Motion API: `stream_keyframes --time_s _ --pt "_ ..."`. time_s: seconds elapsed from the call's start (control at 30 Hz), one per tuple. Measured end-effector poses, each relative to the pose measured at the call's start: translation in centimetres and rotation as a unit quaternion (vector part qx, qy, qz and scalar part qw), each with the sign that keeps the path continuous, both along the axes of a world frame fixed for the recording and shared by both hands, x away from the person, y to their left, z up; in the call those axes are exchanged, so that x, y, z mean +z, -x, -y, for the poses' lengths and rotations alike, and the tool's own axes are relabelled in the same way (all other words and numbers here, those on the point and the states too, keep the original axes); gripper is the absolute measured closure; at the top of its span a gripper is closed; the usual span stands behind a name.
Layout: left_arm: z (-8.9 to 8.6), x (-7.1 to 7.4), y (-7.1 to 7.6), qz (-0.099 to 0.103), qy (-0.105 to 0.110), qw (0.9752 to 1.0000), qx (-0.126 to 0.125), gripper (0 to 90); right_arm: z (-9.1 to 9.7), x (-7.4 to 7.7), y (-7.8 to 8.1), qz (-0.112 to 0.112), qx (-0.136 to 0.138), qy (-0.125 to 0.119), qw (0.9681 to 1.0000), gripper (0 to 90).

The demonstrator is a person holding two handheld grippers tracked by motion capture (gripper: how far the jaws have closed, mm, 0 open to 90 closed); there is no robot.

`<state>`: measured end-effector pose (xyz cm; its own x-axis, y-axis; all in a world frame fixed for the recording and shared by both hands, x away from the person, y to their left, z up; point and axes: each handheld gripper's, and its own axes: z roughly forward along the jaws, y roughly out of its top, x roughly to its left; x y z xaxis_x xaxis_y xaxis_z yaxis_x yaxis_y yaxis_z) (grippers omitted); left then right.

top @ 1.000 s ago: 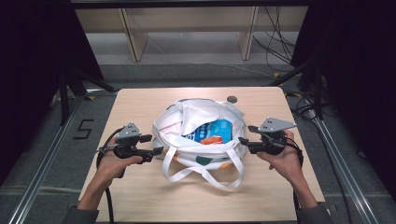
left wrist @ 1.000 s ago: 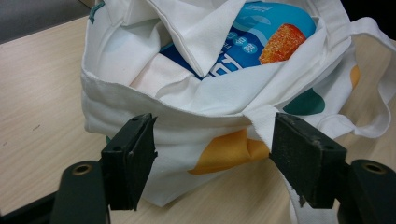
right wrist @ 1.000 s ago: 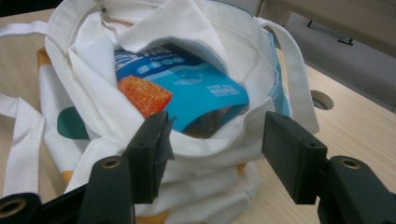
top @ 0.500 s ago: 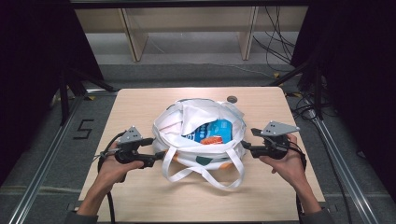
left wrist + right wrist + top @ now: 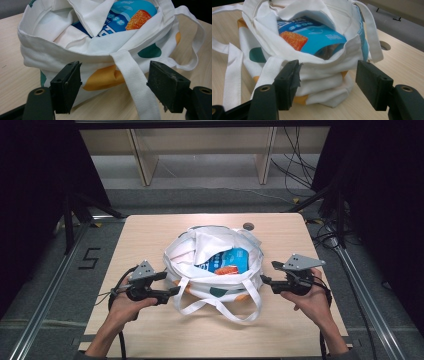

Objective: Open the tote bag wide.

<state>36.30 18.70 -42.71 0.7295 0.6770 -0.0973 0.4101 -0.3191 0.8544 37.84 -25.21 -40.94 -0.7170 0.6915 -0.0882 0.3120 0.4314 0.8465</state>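
White cloth tote bag [image 5: 215,270] with blue snack packet [image 5: 225,261] sits between left gripper [image 5: 172,292] and right gripper [image 5: 264,281]; both jaws wide, empty, right's just opening. Advice: bite rim squarely, clear of strap [image 5: 135,82].

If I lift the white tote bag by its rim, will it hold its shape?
Probably not: the tote bag is soft, its rim folded and sagging. The blue snack packet inside may slide. The loose handles would likely dangle.

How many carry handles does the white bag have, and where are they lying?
2. One handle loops out flat on the table on the person's side of the bag; the other handle drapes over the far rim.
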Motion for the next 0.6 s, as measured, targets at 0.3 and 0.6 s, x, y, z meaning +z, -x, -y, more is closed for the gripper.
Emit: stream_keyframes --time_s 0.3,0.6 --pt "0.3 -1.7 2.1 -0.003 0.002 1.0000 -0.006 25.8 0.6 -0.5 1.2 -0.007 -0.009 0.005 0.9999 33.3" --pt "0.2 -2.5 3.7 0.001 0.010 0.9999 -0.012 24.6 1.0 -1.8 2.8 -0.020 -0.008 0.001 0.9998 29.3"
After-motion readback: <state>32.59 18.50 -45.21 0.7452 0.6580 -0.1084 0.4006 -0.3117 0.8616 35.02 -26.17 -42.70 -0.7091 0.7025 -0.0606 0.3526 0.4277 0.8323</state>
